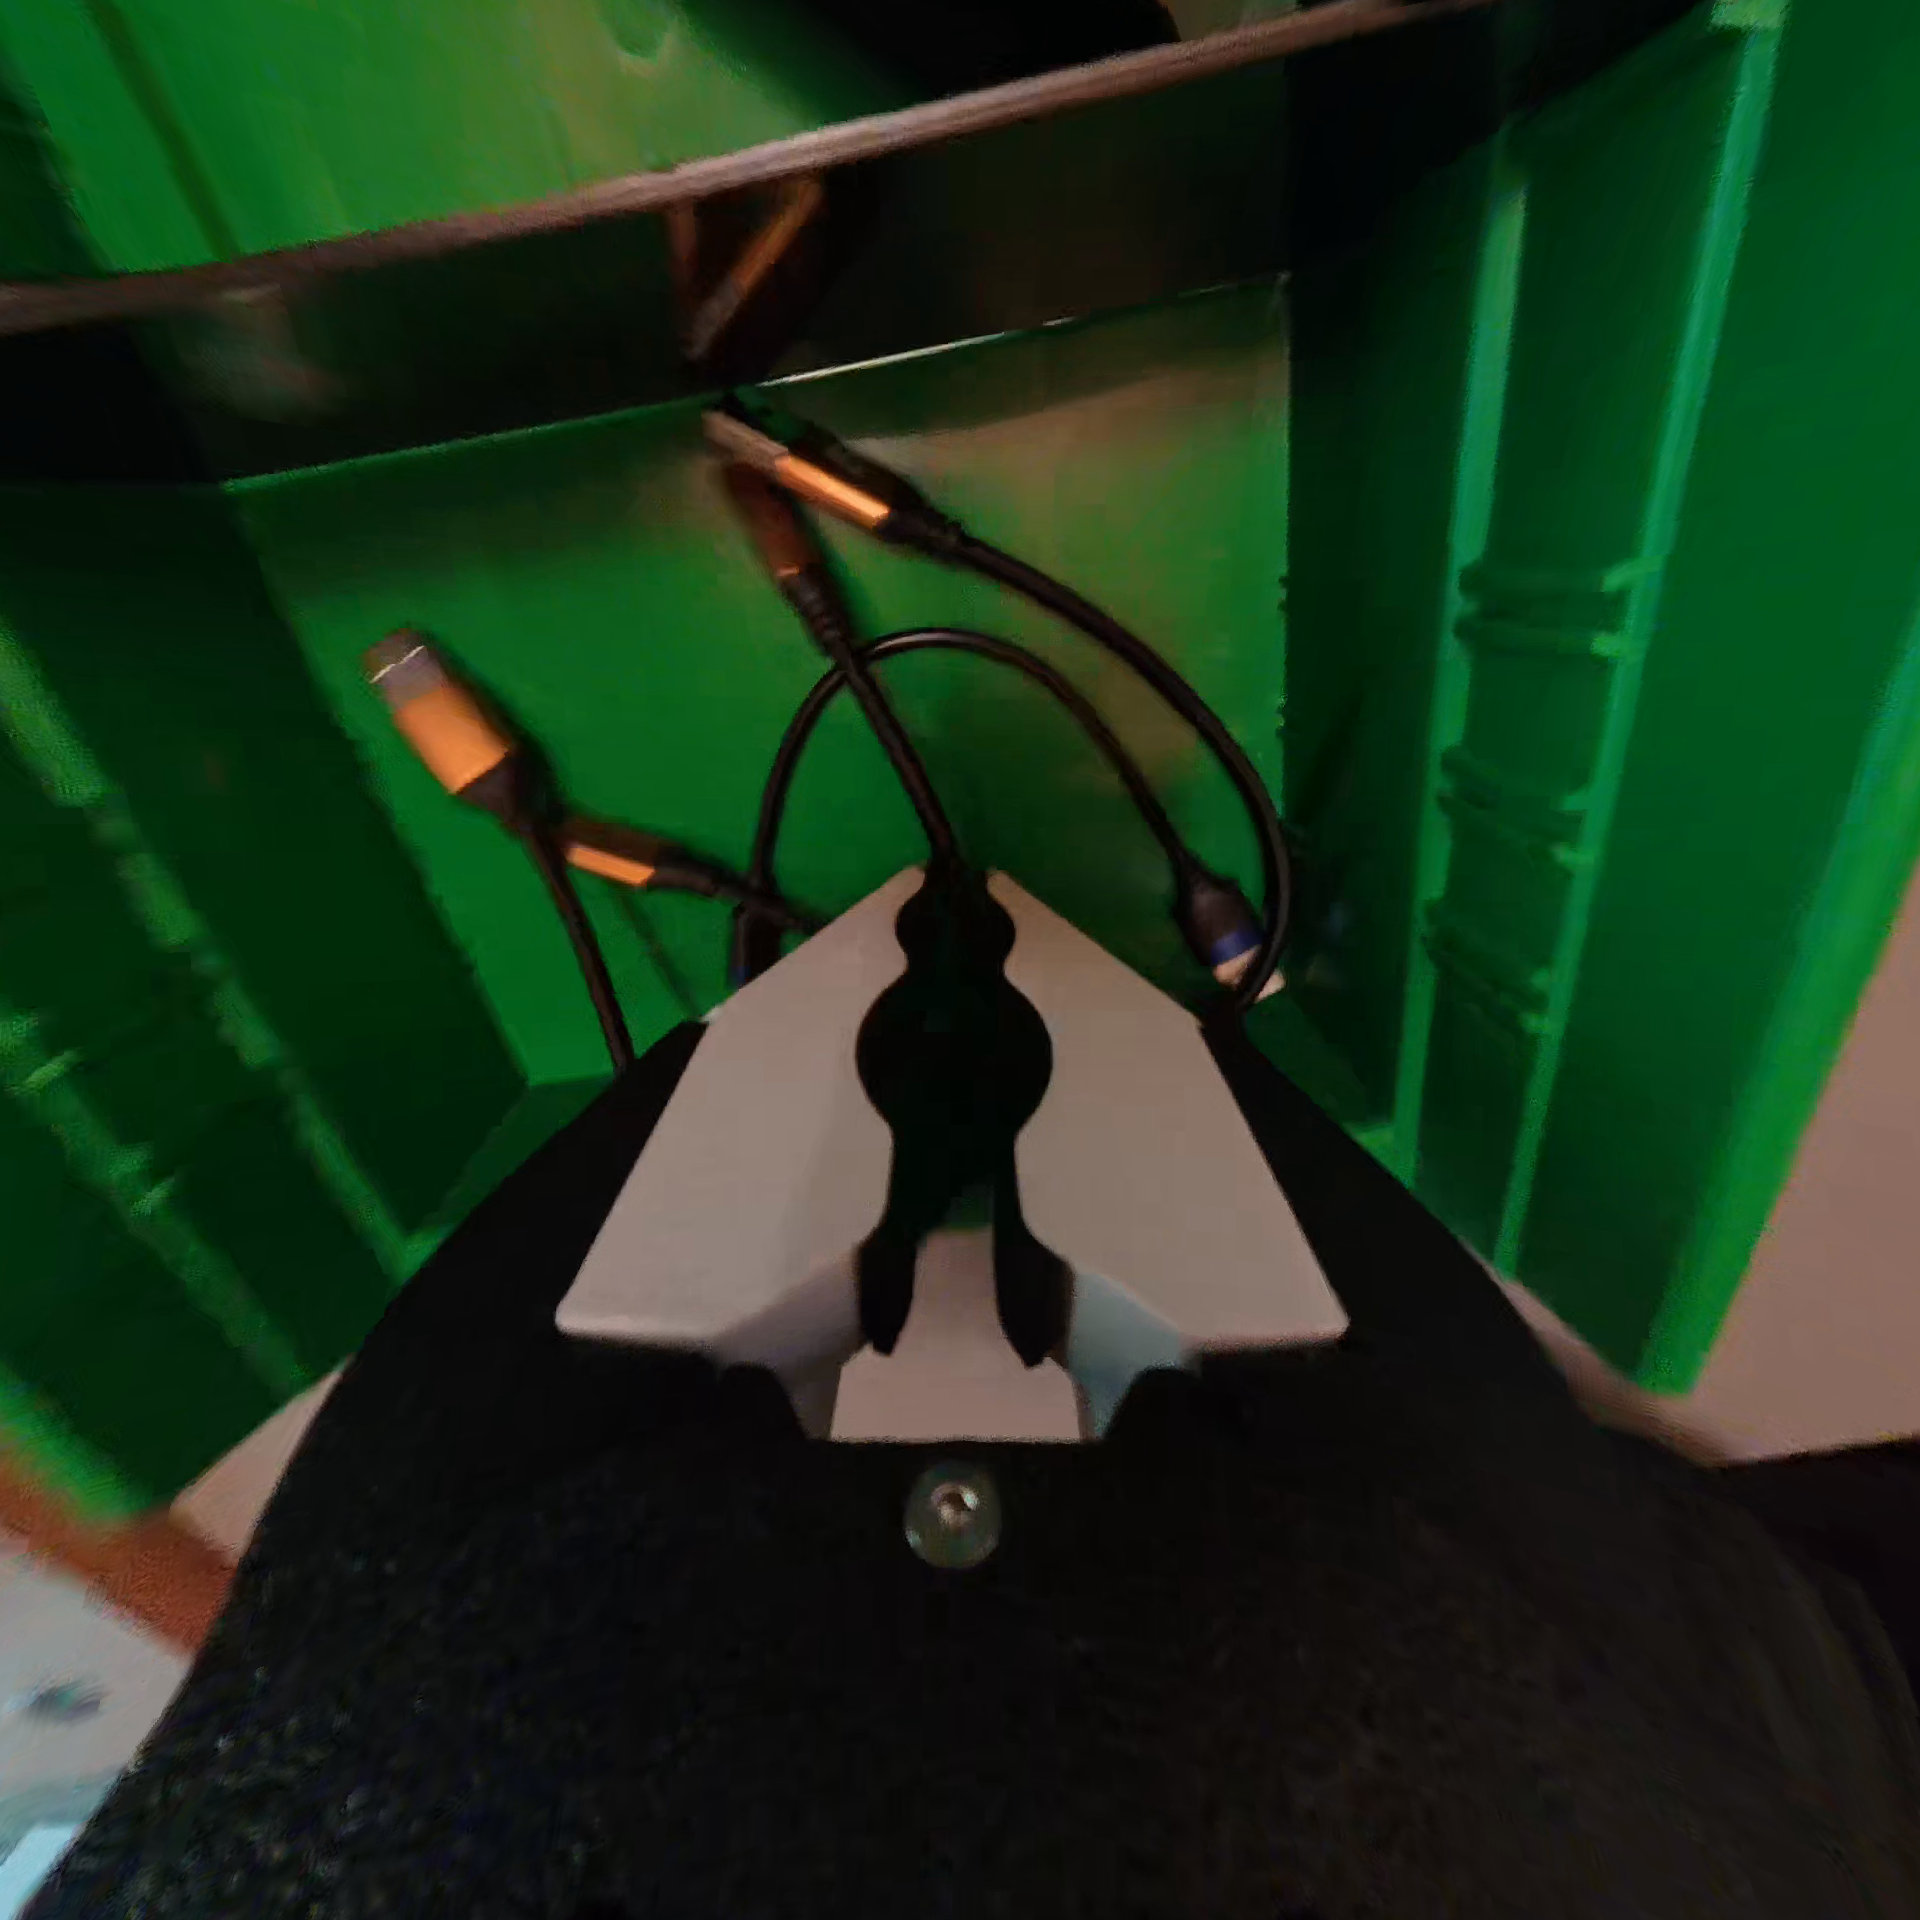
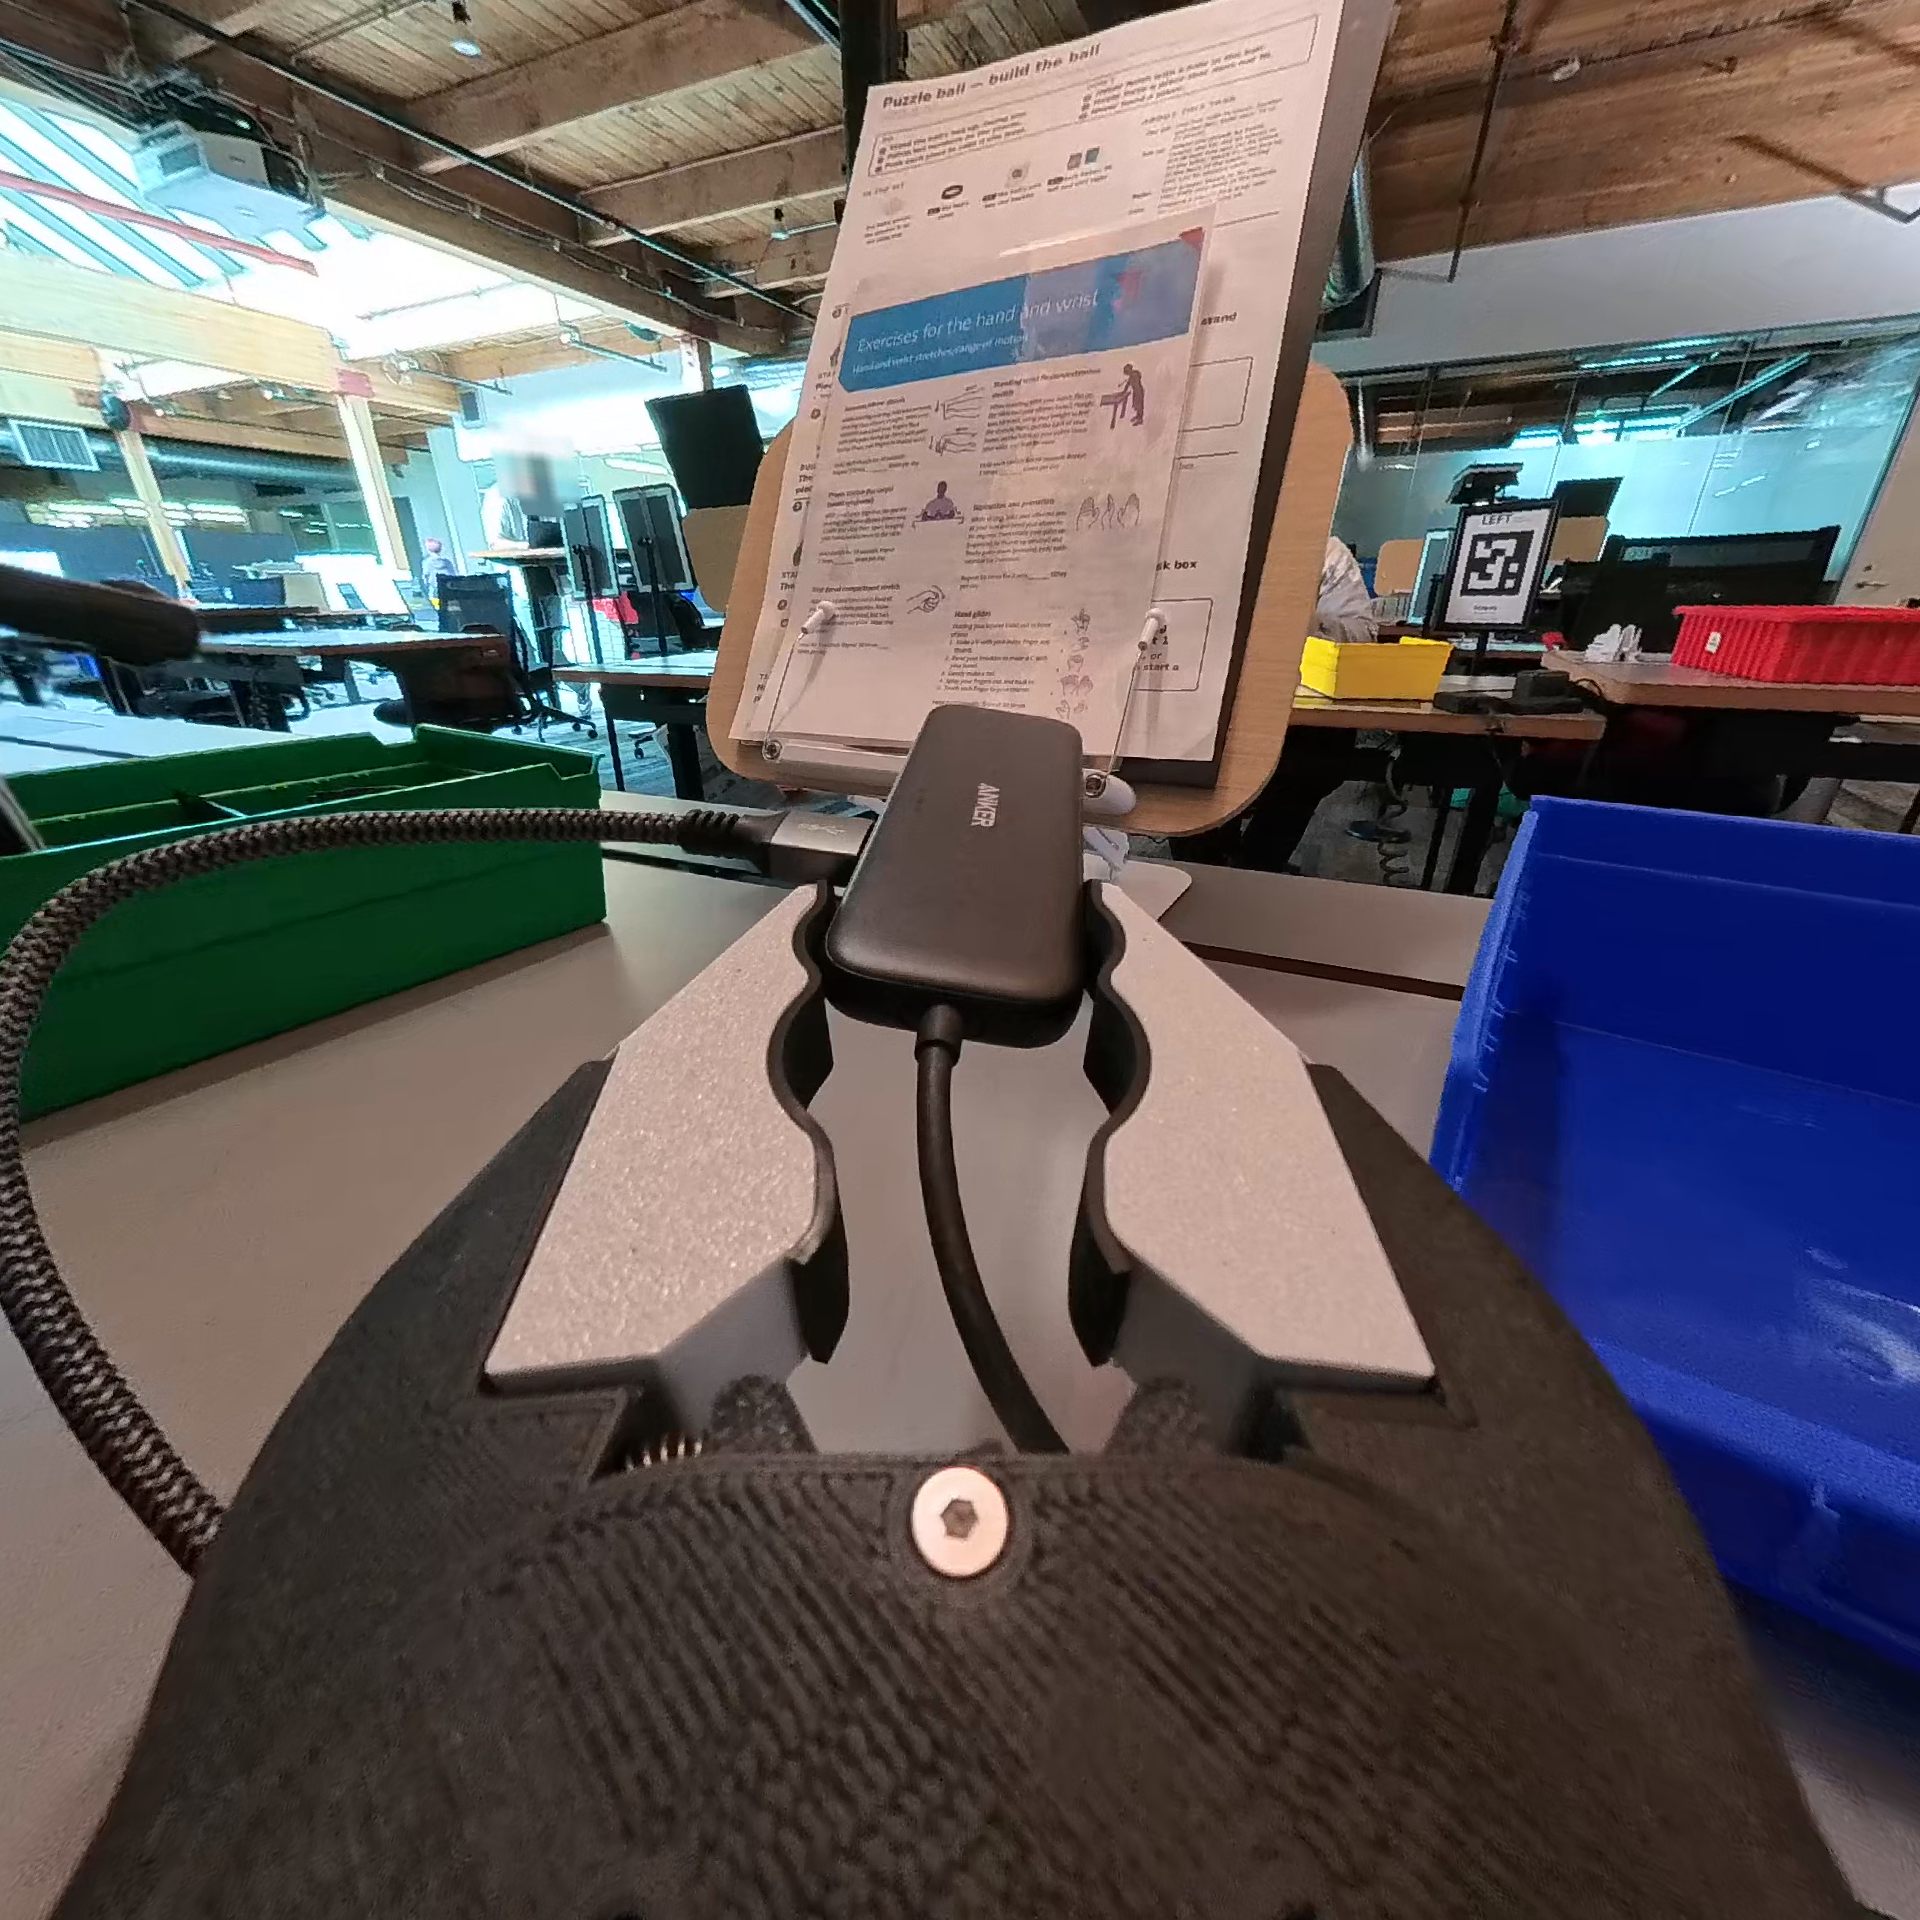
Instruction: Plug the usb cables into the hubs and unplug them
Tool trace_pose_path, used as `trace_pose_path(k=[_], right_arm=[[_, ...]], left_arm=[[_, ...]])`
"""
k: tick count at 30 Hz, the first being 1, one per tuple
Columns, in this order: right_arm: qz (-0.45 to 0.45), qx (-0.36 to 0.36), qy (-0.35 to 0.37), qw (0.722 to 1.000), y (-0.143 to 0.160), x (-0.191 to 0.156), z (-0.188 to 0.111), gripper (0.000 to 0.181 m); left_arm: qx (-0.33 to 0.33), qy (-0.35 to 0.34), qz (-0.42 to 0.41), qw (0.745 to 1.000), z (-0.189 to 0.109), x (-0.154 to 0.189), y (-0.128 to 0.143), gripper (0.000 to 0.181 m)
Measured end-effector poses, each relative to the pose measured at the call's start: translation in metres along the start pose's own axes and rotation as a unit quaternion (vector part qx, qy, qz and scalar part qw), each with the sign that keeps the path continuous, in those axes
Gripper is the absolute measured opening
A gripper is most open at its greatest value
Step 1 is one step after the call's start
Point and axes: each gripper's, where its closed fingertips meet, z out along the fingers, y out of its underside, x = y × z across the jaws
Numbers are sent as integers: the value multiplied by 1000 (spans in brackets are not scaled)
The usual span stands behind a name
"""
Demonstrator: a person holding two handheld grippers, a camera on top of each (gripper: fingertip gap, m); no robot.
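Inside a green compartment tray point(image 1: 582, 623), the left gripper point(image 1: 954, 883) has its two grey fingers brought together, tips meeting around a thin black cable point(image 1: 883, 727) that runs up to an orange-sleeved plug point(image 1: 774, 530) near the far wall; whether the tips truly pinch the cable is hard to tell in the blur. Four orange-sleeved USB plugs show in this compartment: one at the left with its silver end up point(image 1: 442, 717), a smaller one point(image 1: 613, 852) just beside it, the middle one on the gripped cable, and a fourth point(image 1: 805, 473) leaning against the far wall. To the right, a black cable loops down to a blue-ringed plug point(image 1: 1226, 930) near the tray's ribbed right wall. In the right wrist view, the right gripper point(image 2: 956, 935) is clenched on one dark grey, rounded-corner USB hub point(image 2: 961, 852), held above the pale table point(image 2: 312, 1143); the hub's own black lead point(image 2: 951, 1195) trails back between the fingers. One black-and-grey braided cable point(image 2: 312, 842) is plugged into the hub's left side by a silver connector point(image 2: 810, 836) and curves off left. The green tray sits at far left, a document stand point(image 2: 1288, 582) with printed sheets behind the hub, and one blue bin point(image 2: 1714, 1143) at right.
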Motion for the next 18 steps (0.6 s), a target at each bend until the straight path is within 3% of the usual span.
trace_pose_path(k=[4,6,8,10,12,15,18], right_arm=[[2,2,2,1000,-1,1,-1,46],[1,2,2,1000,-1,1,-1,46],[1,3,2,1000,-2,1,-1,46],[2,5,5,1000,-2,3,-1,46],[5,9,8,1000,-4,5,-2,46],[13,29,12,999,-11,11,-6,46],[29,56,11,998,-20,16,-10,46]], left_arm=[[147,-110,-6,983,-72,-14,-25,1],[247,-161,7,955,-119,-8,-43,0],[360,-143,45,921,-161,24,-65,1],[471,-60,105,874,-198,77,-85,1],[548,84,154,818,-229,138,-91,1],[574,286,177,746,-253,200,-93,1],[553,465,149,675,-262,236,-101,0]])
